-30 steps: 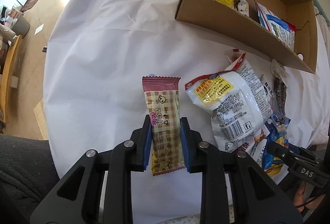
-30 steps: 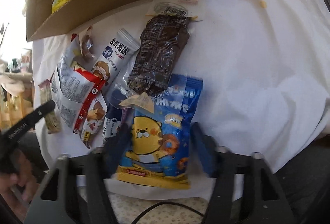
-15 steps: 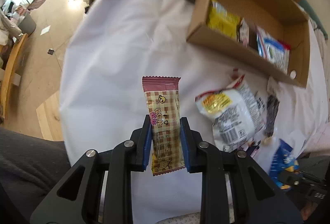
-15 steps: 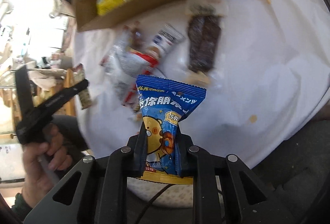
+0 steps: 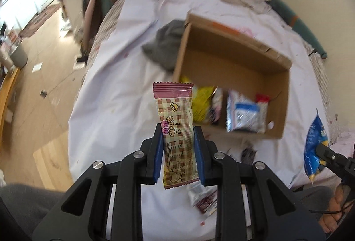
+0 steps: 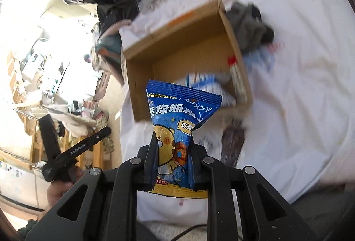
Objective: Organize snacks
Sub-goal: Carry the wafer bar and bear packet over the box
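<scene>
While both packets hang clear above the white sheet (image 5: 115, 107), the cardboard box (image 5: 277, 63) lies ahead of each tool: at about one o'clock from the left gripper (image 5: 177, 152), at about twelve to one o'clock from the right gripper (image 6: 173, 161). The left gripper pinches a pink checked snack bar (image 5: 175, 121), long axis pointing to twelve. The right gripper clamps a blue bear snack bag (image 6: 179, 121) likewise upright. Neither looks clearly nearer; both, I judge, need a forward reach over the near wall.

Pink-checked snack bar (image 5: 176, 127): upright, clamped in left tool (image 5: 177, 152). Blue bear-print snack bag (image 6: 177, 130): upright, clamped in right tool (image 6: 173, 163). Cardboard box (image 5: 233, 63): open, on white-sheeted bed, several packets inside.
</scene>
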